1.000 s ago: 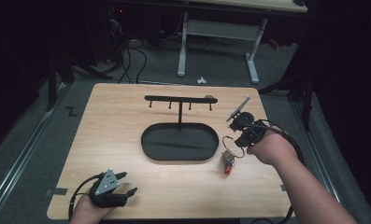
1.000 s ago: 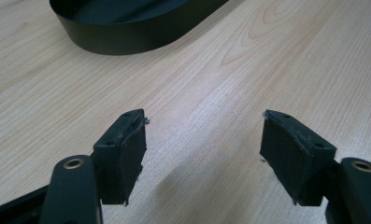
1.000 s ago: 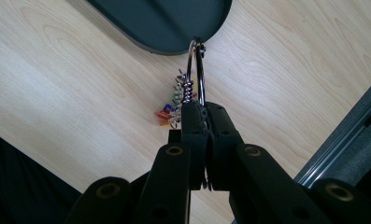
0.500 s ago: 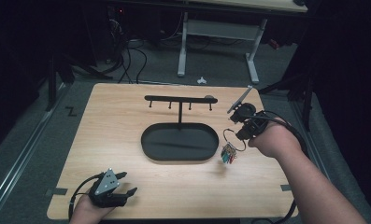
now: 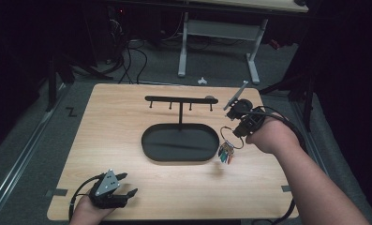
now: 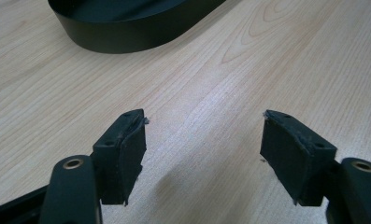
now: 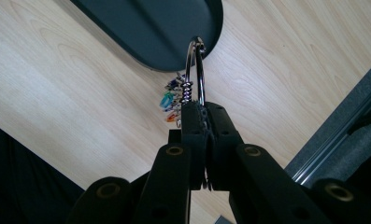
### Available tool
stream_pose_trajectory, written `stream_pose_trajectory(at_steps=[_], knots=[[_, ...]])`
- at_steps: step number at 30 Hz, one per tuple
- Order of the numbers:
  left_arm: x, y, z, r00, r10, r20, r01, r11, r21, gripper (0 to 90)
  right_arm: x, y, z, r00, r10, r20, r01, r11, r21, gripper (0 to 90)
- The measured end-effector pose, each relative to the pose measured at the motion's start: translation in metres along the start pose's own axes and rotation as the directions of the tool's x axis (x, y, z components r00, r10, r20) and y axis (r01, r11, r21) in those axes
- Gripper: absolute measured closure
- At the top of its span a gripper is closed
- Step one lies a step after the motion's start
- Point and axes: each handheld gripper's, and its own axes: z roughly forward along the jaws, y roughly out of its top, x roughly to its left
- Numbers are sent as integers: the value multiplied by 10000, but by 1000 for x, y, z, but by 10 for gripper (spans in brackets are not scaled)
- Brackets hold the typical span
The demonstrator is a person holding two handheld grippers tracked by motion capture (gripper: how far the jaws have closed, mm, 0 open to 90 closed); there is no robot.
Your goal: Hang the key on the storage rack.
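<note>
Gripping the ring [image 7: 198, 65] with the right gripper [image 7: 203, 109], pads clamped tight on one side of the wire. Hanging it above the table [image 5: 104, 117], just beside the right end of the tray [image 5: 148, 140], below and right of the rack [image 5: 179, 99]. Judging it light, hard and slick: thin steel, liable to pivot in the pads. Dangling loose from it, the keys [image 5: 226, 154], possibly coloured tags, too small to tell. Resting the left gripper [image 6: 202, 135] near the table's front-left corner, jaws apart, holding nothing. Taking hold best on bare wire, away from the bunch.

keys [image 5: 226, 153] – tiny, tray [image 6: 127, 28] – cropped
</note>
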Motion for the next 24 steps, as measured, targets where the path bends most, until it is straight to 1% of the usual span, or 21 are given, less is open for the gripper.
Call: stream_pose_trajectory(at_steps=[1, 4, 6, 8, 13, 15, 16, 18, 20, 21, 24], knots=[[0, 0, 0, 10000, 0, 1, 0, 10000, -4, 312, 0, 2, 0, 10000, -98, -2, 98, 10000, -8, 878], [1, 0, -1, 10000, 9, 0, -9, 10000, 12, 312, 3, 10, -1, 9999, -143, 0, 143, 9999, -50, 879], [1, 0, -1, 10000, 2, -18, -2, 10000, -33, 313, 3, 15, 0, 9996, -298, -3, 298, 9995, -63, 879], [1, 0, -1, 10000, -14, 6, 14, 10000, -17, 312, 5, 19, 0, 9994, -332, -37, 331, 9994, -105, 878], [1, 0, -1, 10000, -10, -13, 10, 10000, -24, 312, 3, 30, 5, 9995, -321, -78, 319, 9993, -202, 879], [2, 0, -2, 10000, -17, -27, 17, 10000, -26, 312, 2, 34, 7, 9997, -243, -102, 240, 9994, -251, 878], [2, 0, -2, 10000, -22, -34, 22, 10000, -27, 312, 0, 36, 7, 9995, -289, -106, 286, 9992, -290, 878], [2, 0, -2, 10000, -26, -41, 26, 10000, -27, 313, -1, 39, 8, 9999, -118, -97, 115, 9995, -306, 878], [1, 0, -2, 10000, -16, -45, 16, 10000, -22, 313, -5, 43, 9, 9998, -194, -89, 191, 9991, -381, 879], [1, 0, -2, 10000, -17, -49, 17, 10000, -22, 312, -5, 44, 9, 9999, -86, -77, 83, 9993, -362, 878], [2, 0, -2, 10000, -10, -60, 10, 10000, 2, 313, -7, 48, 11, 10000, -44, -65, 42, 9993, -367, 878]])
